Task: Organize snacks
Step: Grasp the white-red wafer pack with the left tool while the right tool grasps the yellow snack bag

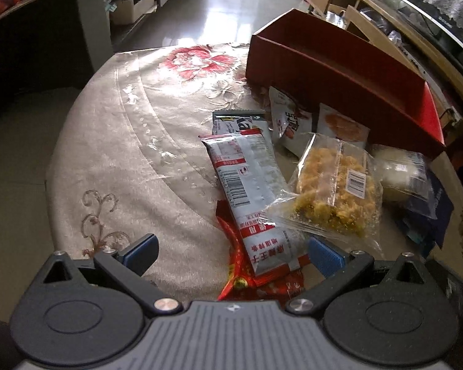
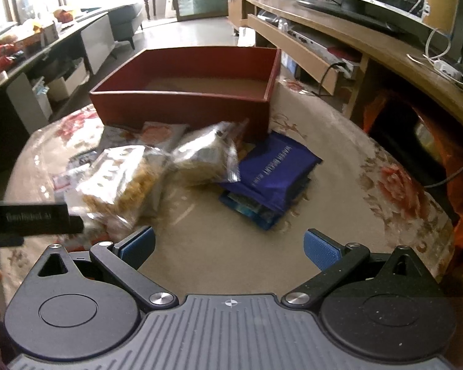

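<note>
An empty red box stands at the far side of a round table. In front of it lies a heap of snack packs: a long silver-and-red pack, a clear bag of yellow crumbly snack, a clear bag, dark blue wafer packs and white packs. My left gripper is open, its fingers either side of the silver pack's near end and a red wrapper. My right gripper is open and empty above bare cloth before the blue packs.
The table has a beige floral cloth under clear plastic. A wooden TV stand runs along the right. A dark counter with clutter is at the left. The left gripper's body shows in the right wrist view.
</note>
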Tool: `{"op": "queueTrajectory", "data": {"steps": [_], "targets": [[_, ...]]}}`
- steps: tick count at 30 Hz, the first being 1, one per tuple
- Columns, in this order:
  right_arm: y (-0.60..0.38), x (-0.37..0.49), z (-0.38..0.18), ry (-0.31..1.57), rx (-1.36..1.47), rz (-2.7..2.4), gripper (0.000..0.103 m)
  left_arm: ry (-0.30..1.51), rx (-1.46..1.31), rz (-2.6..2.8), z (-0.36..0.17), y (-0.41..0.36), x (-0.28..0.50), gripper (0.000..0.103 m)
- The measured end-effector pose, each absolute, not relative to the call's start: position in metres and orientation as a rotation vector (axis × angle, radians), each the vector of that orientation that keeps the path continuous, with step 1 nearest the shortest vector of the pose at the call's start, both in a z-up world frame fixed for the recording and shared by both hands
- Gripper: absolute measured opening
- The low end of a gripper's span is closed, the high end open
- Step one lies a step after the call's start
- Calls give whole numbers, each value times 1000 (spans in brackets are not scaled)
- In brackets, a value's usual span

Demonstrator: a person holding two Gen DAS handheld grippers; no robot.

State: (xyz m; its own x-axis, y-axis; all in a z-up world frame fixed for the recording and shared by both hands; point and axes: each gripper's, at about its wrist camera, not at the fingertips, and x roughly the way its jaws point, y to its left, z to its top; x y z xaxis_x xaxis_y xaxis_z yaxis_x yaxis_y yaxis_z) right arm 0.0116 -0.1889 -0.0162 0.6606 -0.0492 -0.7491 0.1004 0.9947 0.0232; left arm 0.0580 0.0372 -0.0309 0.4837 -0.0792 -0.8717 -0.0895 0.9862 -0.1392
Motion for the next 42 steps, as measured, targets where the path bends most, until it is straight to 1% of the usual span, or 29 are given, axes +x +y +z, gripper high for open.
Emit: {"op": "queueTrajectory", "data": {"steps": [6,11,19,26,29,31,37,42], "targets": [[-173,41,-6,850,73,-42,103,1049,-136,5,-24,43,47,103],[-148,74,-7,890,124,32,103,1063,-155,36,-31,62,46,103],[-105,112,-28,962,51,54,103,1096,-211,63,-41,80,50,103],[-112,122,-53,1060,72,52,101,1117,-196,41,-47,77,52,103],[-128,116,-64,1128,146,92,99,1124,-211,22,-46,77,50,103],[-132,110,-56,1114,129,115,86,1127,-212,11,-45,77,49,103],[-136,86,-48,1085,-9,99,79,1112,-218,-4,-41,77,47,103],[-141,53,-34,1068,-113,154,75,1093,-315,28,-35,78,59,103]]}}
